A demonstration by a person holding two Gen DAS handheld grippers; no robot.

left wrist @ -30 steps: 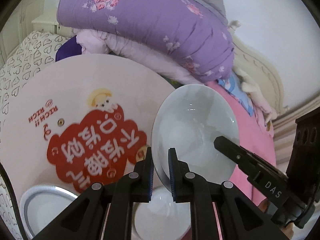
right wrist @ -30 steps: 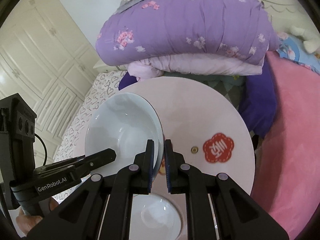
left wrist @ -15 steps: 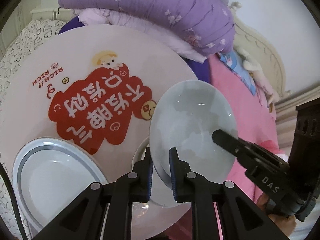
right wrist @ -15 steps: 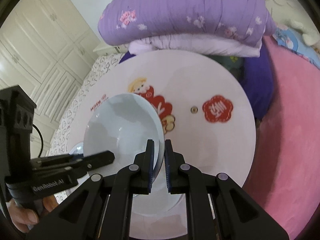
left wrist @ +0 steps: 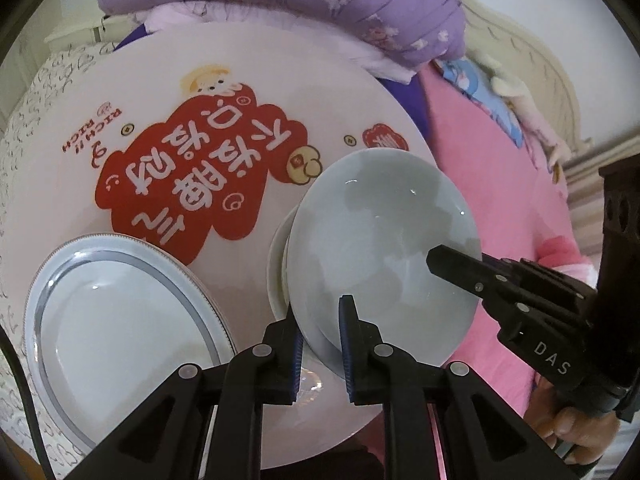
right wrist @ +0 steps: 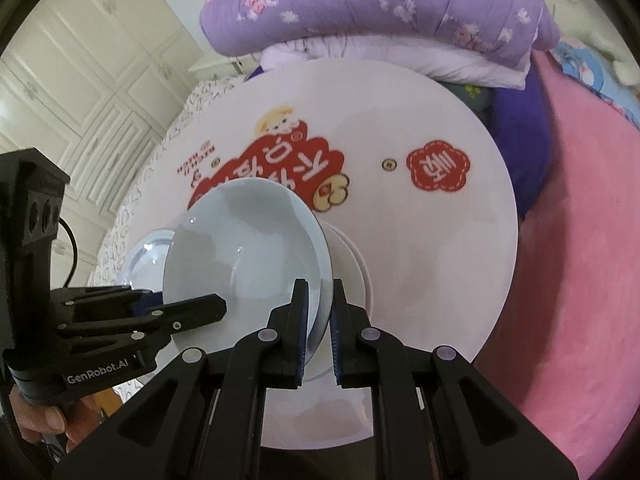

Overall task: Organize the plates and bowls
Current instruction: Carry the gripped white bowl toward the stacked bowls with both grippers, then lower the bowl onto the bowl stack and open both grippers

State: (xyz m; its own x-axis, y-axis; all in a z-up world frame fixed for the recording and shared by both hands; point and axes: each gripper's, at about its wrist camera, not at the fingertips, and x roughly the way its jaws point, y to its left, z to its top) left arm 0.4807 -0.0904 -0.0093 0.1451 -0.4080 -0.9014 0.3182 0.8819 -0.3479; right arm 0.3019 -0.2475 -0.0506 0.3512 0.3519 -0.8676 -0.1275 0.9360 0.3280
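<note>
Left wrist view, nearest first: left hand-held gripper (left wrist: 319, 326), black fingers with blue pads, clamped across the near rim of a pale grey-blue glazed ceramic bowl (left wrist: 380, 248). The bowl is tilted, its open side facing the camera. Right hand-held gripper (left wrist: 436, 258) enters from the right, marked "DAS"; one finger lies over the inner face of the same bowl at its far-right rim. Directly behind and under the tilted bowl sits a white ceramic bowl (left wrist: 277, 264), only its left edge showing; whether the two touch cannot be told.

Left of the bowls, a white round plate with a grey patterned rim band (left wrist: 120, 320) lies flat on the tabletop, apart from the white bowl.

Right wrist view: right hand-held gripper (right wrist: 318, 308) clamped on the right rim of the grey-blue bowl (right wrist: 244, 256), one pad on each face. Left hand-held gripper (right wrist: 218, 306), marked "GenRobot.AI", reaches in from the left onto the bowl's lower rim. The white bowl (right wrist: 352, 260) peeks out to the right of it.

Support: round pale pink tabletop with a red cartoon print (right wrist: 420, 260).

Beyond the tabletop: a folded purple floral quilt (right wrist: 380, 4), and to the right a pink bedspread (right wrist: 580, 240)
</note>
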